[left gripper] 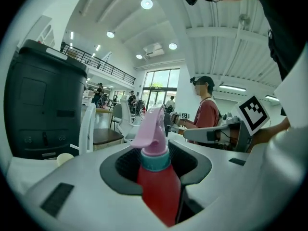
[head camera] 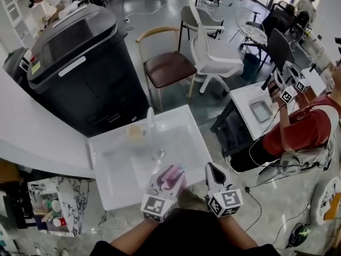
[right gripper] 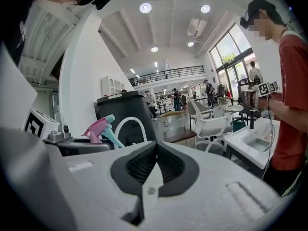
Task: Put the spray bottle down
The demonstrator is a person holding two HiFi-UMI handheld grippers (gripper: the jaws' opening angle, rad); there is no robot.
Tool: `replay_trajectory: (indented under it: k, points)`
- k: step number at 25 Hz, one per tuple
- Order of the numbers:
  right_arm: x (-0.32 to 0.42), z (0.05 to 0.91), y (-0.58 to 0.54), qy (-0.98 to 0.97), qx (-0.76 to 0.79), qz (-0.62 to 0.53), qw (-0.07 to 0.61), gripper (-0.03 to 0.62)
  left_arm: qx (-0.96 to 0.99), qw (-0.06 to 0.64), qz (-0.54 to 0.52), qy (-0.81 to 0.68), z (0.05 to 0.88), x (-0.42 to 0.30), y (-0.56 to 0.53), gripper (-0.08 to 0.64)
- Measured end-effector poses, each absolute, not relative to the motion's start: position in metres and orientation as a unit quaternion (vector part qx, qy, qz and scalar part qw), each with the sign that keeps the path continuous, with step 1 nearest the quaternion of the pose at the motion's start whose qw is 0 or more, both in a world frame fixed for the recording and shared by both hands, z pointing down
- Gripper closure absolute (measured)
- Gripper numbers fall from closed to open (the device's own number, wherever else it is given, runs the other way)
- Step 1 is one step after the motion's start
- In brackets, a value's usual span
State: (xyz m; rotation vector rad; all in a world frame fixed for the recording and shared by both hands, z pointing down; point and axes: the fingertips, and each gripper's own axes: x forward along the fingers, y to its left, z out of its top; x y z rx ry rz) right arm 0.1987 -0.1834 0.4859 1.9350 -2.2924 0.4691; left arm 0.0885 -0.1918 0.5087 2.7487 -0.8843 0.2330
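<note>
A spray bottle [head camera: 172,175] with a red body, a teal collar and a pink trigger head stands upright in my left gripper [head camera: 166,182], over the near edge of the white sink table [head camera: 114,193]. In the left gripper view the black pads clamp the red body [left gripper: 159,182] from both sides, and the pink head rises above the left gripper [left gripper: 156,152]. My right gripper [head camera: 212,168] hangs just right of it, shut with nothing in it; its pads meet at the tip [right gripper: 156,147]. The bottle's pink head [right gripper: 97,128] shows at the left of the right gripper view.
The sink table carries a white faucet [head camera: 151,122] and a pale cup [head camera: 134,132]. A big black machine [head camera: 80,63] stands behind it, with a brown chair [head camera: 166,67] and a white chair [head camera: 214,57] beyond. A person in red [head camera: 301,132] works at another sink on the right.
</note>
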Motion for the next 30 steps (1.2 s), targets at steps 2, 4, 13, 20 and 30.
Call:
replay_trajectory:
  k: [2,4,13,20,30]
  points:
    - [0.217,0.491,-0.201,-0.755,0.634,0.161,0.053,0.594,0.937,0.13,0.087,-0.313,0.518,0.103,-0.211,0.379]
    - [0.234,0.496,-0.218,-0.758,0.628,0.168,0.052,0.594,0.931,0.135,0.092,-0.325,0.523,0.116,-0.23,0.379]
    - [0.252,0.523,-0.306,-0.8,0.569,0.175,0.07,0.594,0.897,0.136,0.084,-0.411,0.551,0.146,-0.327,0.379]
    - [0.258,0.535,-0.362,-0.814,0.547,0.174,0.084,0.594,0.87,0.13,0.068,-0.471,0.571,0.159,-0.392,0.379]
    - [0.256,0.576,-0.417,-0.83,0.514,0.189,0.107,0.594,0.851,0.087,0.09,-0.51,0.617,0.17,-0.475,0.379]
